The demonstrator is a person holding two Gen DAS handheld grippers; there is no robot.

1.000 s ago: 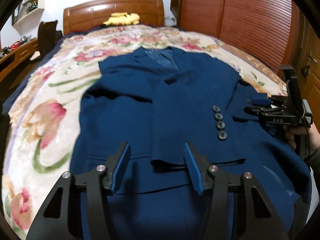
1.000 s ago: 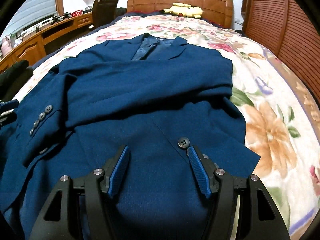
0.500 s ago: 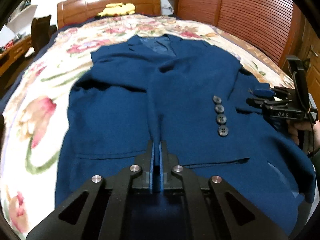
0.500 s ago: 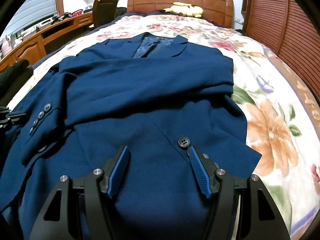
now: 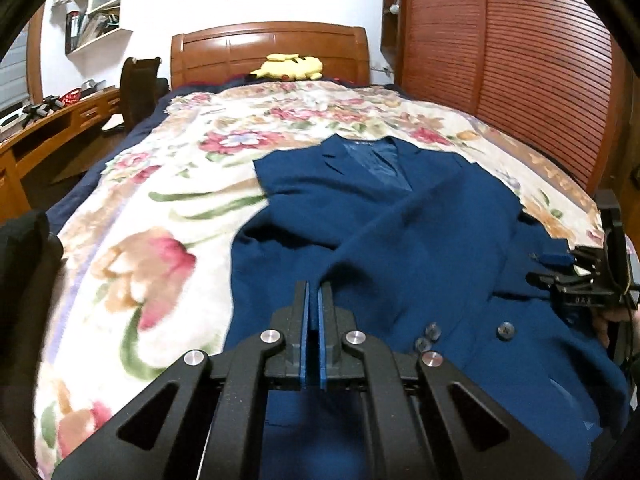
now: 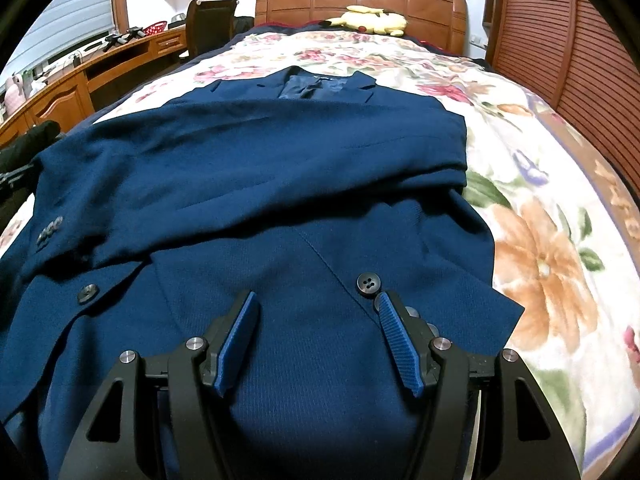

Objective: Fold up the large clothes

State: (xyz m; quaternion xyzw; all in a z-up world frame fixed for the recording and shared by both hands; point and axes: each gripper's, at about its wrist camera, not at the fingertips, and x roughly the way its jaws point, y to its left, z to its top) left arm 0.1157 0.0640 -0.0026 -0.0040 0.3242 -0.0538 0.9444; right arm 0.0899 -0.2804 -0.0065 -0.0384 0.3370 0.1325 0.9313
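Observation:
A dark blue suit jacket (image 5: pixel 420 248) lies face up on the flowered bedspread (image 5: pixel 168 200), collar toward the headboard. One sleeve (image 6: pixel 248 168) is folded across the chest. My left gripper (image 5: pixel 313 292) is shut on the sleeve's cuff edge and lifts a ridge of cloth. My right gripper (image 6: pixel 316 312) is open, low over the jacket's lower front next to a dark button (image 6: pixel 369 282). It also shows at the right edge of the left wrist view (image 5: pixel 576 276). The cuff buttons (image 6: pixel 49 233) lie at the left.
A yellow plush toy (image 6: pixel 370 19) lies by the wooden headboard (image 6: pixel 360 0). A slatted wooden wardrobe (image 5: pixel 520 60) stands along the right of the bed. A desk (image 6: pixel 80 76) and a dark chair (image 6: pixel 210 24) stand to the left.
My left gripper closed on the sleeve cuff a second ago and has since lifted and pulled it, raising the cloth. My right gripper stayed open in place.

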